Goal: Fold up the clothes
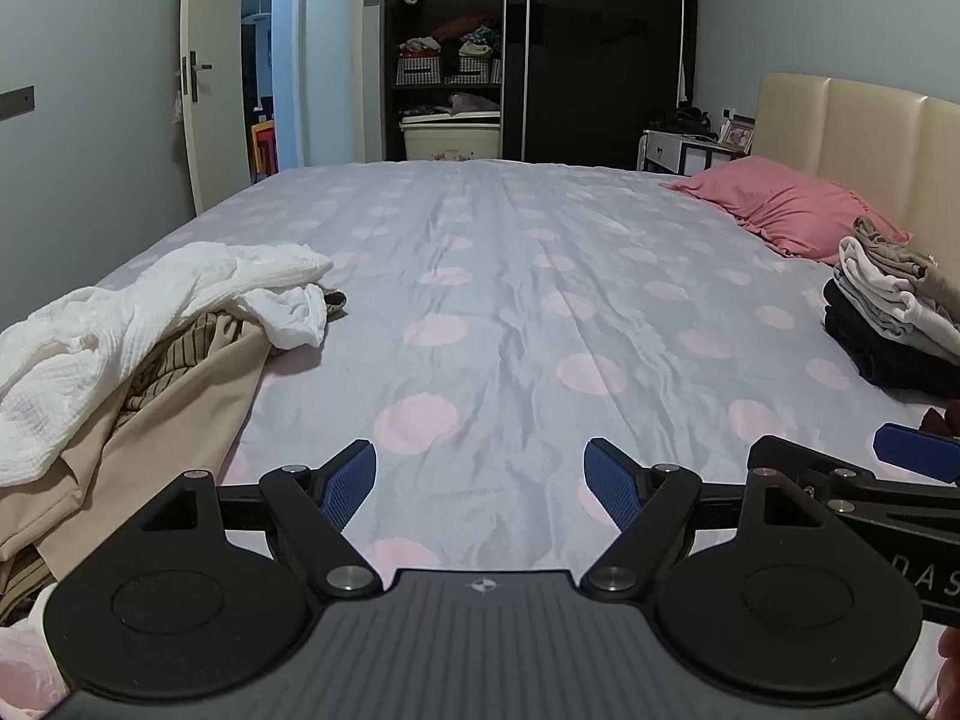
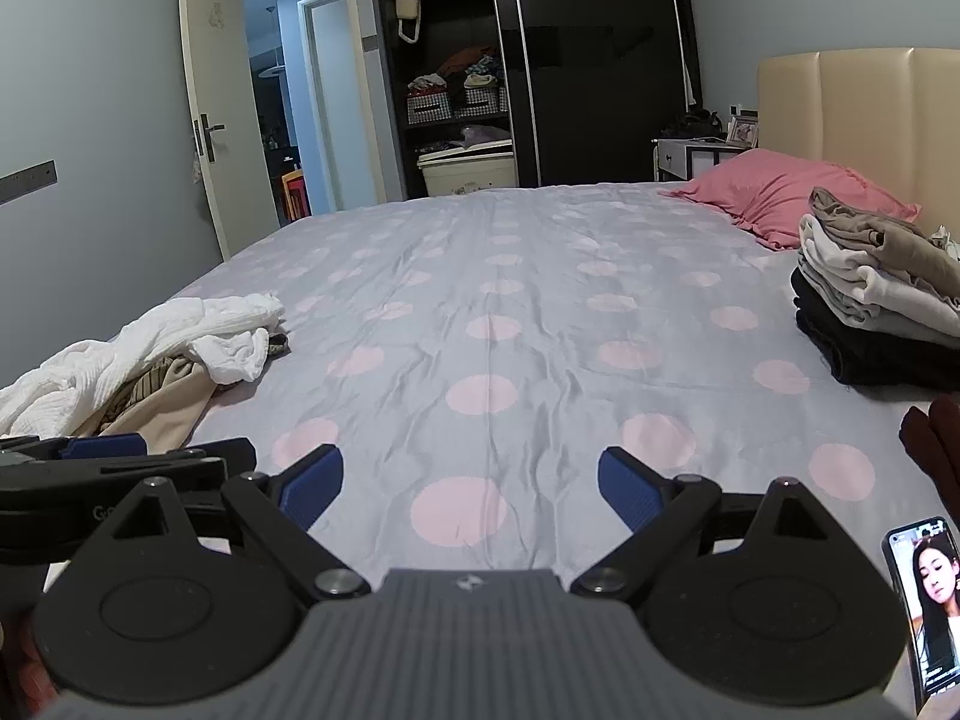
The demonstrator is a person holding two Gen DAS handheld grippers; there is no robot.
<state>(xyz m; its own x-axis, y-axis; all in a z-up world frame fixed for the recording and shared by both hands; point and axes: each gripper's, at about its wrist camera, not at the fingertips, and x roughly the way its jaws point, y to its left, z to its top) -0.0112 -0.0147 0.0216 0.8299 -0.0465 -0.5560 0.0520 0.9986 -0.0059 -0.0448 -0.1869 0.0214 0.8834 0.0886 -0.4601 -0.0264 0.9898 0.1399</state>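
Fingers spread on both the left gripper (image 1: 480, 483) and right gripper (image 2: 471, 489), each empty above the polka-dot bed (image 1: 510, 312). Unfolded clothes (image 1: 150, 324) lie cut off at left; folded stack (image 2: 882, 300) at right, near a pink pillow (image 2: 780, 192). Wardrobe (image 2: 480, 60) beyond; phone (image 2: 927, 600) partly cropped.

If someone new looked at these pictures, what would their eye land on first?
Probably the wide polka-dot bed sheet filling the middle. Next, the rumpled heap of unfolded clothes at the left and the neat folded stack at the right beside a pink pillow. Both the left gripper and right gripper hover open and empty.
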